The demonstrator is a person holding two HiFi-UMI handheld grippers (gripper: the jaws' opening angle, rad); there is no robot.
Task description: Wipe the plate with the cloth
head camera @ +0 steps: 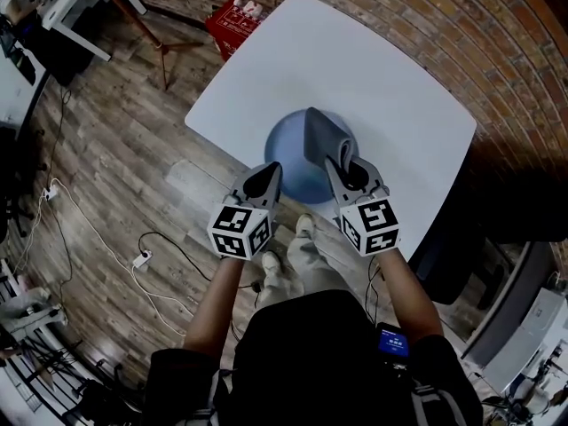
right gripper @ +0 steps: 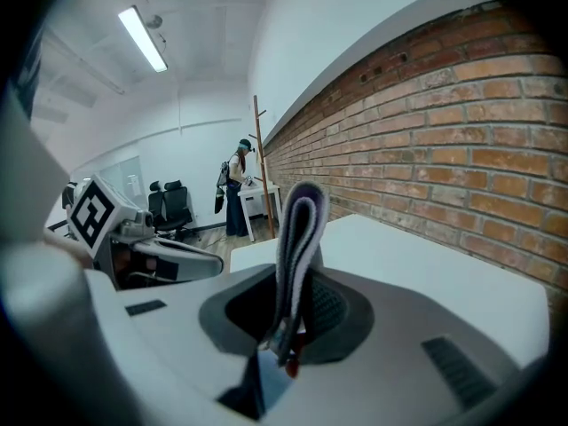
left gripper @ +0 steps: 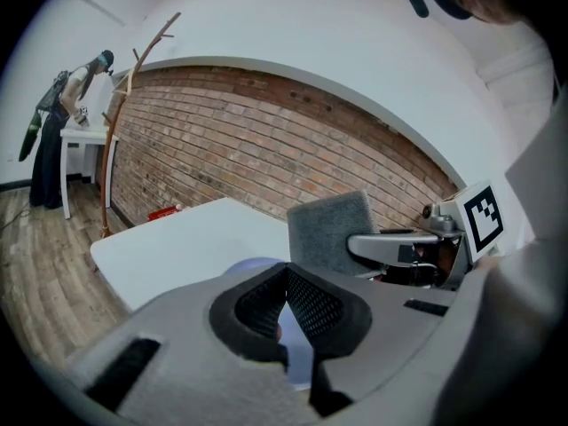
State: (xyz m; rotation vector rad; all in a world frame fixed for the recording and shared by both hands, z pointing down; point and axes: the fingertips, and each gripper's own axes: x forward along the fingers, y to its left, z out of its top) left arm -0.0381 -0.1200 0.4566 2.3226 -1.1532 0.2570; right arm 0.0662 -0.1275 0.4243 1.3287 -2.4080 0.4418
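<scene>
Starting closest in: the left gripper [head camera: 264, 183] sits at the near-left rim of the blue plate [head camera: 291, 149]. In the left gripper view its jaws are drawn in until the tips nearly meet, with a pale blue sliver of plate between the pads. I'd read that as pinching the rim, basically an anchor so the plate doesn't skate around once the rubbing starts.

The right gripper [head camera: 348, 174] is just beside it at the near-right side of the plate. Its jaws are clamped on a folded grey cloth [head camera: 321, 136], and in the right gripper view the fold stands straight up out of them, edge-on. Holding it by one end leaves a long free flap. From the head view that flap hangs out over the middle of the plate, though I can't tell if it's actually touching the surface.

The plate itself is parked right at the near edge of the white table [head camera: 355, 69], which makes sense for reach with both arms. The wipe looks set up but barely started, if at all.

Further back there's a red crate [head camera: 232, 20] on the floor past the far corner, and a brick wall [head camera: 461, 34].
</scene>
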